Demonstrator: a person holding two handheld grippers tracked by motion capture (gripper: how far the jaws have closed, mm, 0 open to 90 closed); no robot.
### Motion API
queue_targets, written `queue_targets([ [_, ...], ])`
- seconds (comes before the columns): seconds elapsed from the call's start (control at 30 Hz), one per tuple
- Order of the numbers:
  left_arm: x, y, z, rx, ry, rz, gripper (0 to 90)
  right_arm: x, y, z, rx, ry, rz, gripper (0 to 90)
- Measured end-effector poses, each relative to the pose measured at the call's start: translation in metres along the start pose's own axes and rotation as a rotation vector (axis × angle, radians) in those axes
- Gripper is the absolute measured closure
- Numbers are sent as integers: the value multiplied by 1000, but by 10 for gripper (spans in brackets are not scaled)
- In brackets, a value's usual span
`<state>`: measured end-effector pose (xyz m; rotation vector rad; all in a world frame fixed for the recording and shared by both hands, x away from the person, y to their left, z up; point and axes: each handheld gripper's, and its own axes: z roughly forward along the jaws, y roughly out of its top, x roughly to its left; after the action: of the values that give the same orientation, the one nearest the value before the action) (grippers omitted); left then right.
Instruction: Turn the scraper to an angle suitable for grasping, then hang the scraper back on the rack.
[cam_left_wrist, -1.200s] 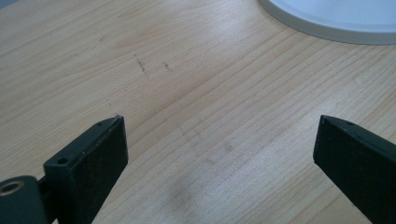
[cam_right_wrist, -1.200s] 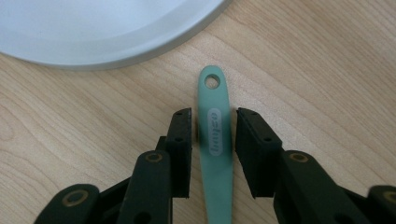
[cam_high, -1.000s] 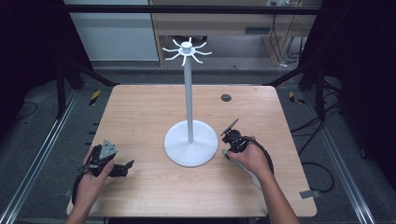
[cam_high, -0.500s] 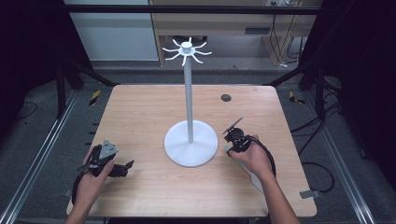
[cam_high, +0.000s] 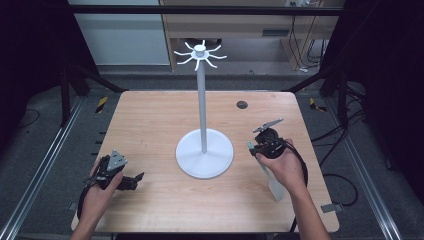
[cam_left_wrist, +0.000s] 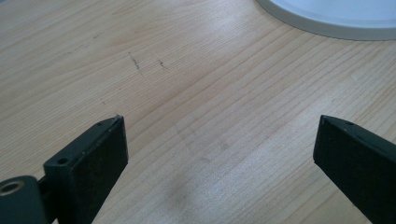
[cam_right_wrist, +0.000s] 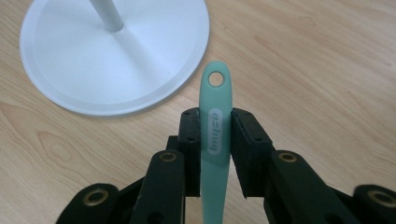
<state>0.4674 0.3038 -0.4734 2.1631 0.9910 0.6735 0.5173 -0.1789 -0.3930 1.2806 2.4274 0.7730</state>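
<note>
- Mint-green utensil handle (cam_right_wrist: 215, 122) sits clamped between my right gripper (cam_high: 261, 146) fingers (cam_right_wrist: 190, 140), hang hole (cam_right_wrist: 215, 79) poking out past the tips; its pale blade (cam_high: 272, 184) trails back under the hand, just above the bench (cam_high: 150, 125)
- Handle end is just beside the white stand base (cam_right_wrist: 116, 56), right of the pole (cam_high: 201, 100)
- My read: next is hanging that hole on one of the top hooks (cam_high: 200, 54), so lift well clear, keep the hole facing a prong, thread slowly
- Grip is near the hole, blade is a long lever: I'd keep the squeeze firm, avoid twisting
- Don't bump the pole, stand may tip
- Left gripper (cam_high: 131, 180) fingers (cam_left_wrist: 93, 154) wide apart, nothing in them, low over bare bench near left front edge; could steady the base
</note>
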Motion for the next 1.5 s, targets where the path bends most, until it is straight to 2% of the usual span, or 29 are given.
queue_targets([
  [0.23,-3,1,1,5,-9,11,28,0,0,-26,-61,-2,-6,744],
  [0.63,-2,0,0,3,-5,1,28,0,10,-71,-213,-4,-9,745],
  [0.93,0,-1,-2,0,-2,-7,28,2,21,-86,-313,5,13,744],
  [1.17,0,-1,-2,-7,-6,-11,28,9,32,-97,-397,11,12,744],
  [1.5,0,-1,-2,-9,-2,-16,28,20,55,-116,-475,27,-12,744],
])
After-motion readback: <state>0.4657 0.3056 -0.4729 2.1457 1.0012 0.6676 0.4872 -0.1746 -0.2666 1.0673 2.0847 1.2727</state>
